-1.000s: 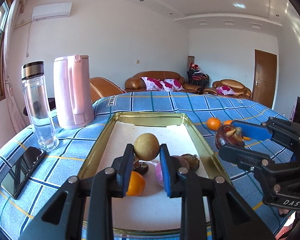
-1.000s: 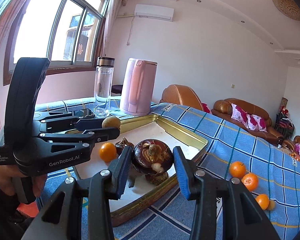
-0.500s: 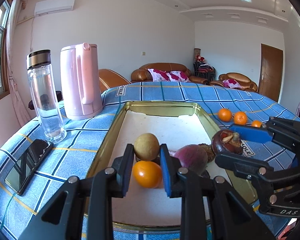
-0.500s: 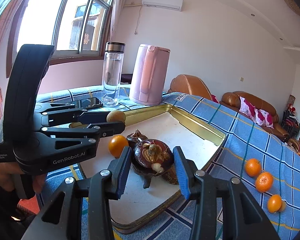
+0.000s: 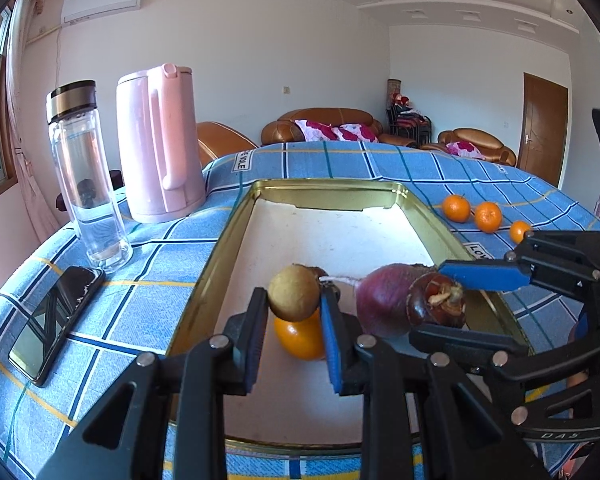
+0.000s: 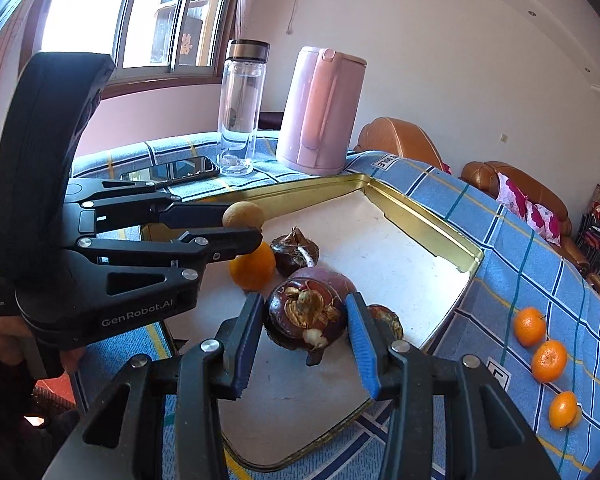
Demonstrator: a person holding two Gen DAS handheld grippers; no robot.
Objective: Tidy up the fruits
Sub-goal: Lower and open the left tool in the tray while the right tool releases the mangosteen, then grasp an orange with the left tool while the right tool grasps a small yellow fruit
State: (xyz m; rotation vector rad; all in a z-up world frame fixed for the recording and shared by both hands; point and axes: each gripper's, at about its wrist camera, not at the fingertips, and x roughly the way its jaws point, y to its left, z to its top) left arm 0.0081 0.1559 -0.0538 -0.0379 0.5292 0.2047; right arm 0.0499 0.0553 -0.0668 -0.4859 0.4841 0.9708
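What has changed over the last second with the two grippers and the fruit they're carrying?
Both grippers moved in over the gold tray. The left gripper still grips the tan fruit, the right gripper still the mangosteen. Nothing released; three tangerines stay put.

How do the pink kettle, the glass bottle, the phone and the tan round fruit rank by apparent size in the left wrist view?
1. pink kettle
2. glass bottle, slimmer
3. phone
4. tan round fruit, smallest, though it is nearest the camera, so its look is flattered.
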